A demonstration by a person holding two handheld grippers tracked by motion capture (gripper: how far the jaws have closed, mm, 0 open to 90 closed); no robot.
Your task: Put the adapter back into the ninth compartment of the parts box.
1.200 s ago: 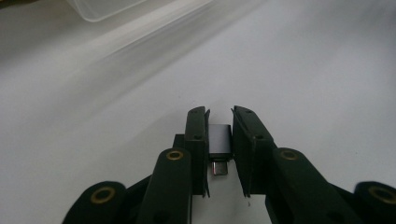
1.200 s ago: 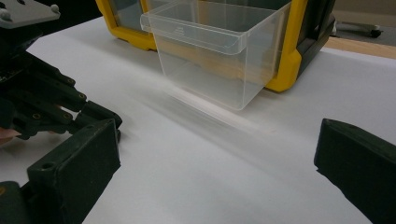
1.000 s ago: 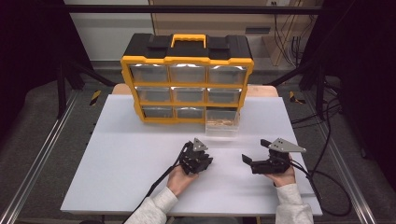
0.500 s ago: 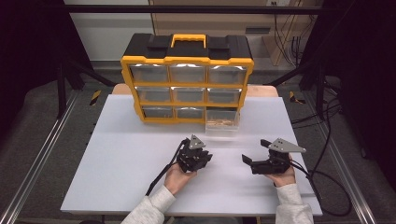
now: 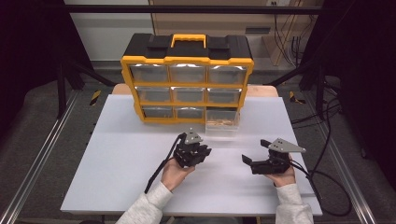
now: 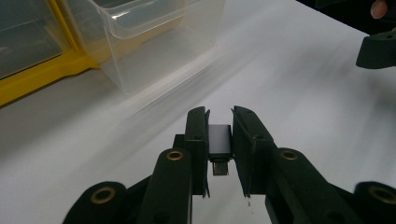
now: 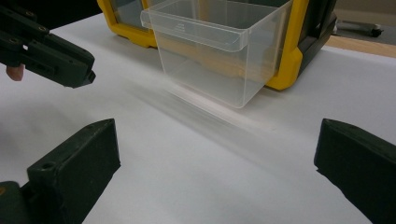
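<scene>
Left gripper (image 6: pixel 219 140) clamped on small grey USB-type adapter (image 6: pixel 219 140) above table (image 5: pixel 116 163), near pulled-out clear drawer (image 5: pixel 222 124) – prob. light, rigid, slick metal, best pinched on flat sides – right gripper (image 7: pixel 217 177) wide open, empty.

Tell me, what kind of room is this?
Probably a workshop or lab. A yellow parts organizer with small clear drawers stands on a white table, metal frame rails run beside it, and cables trail over the floor.
</scene>
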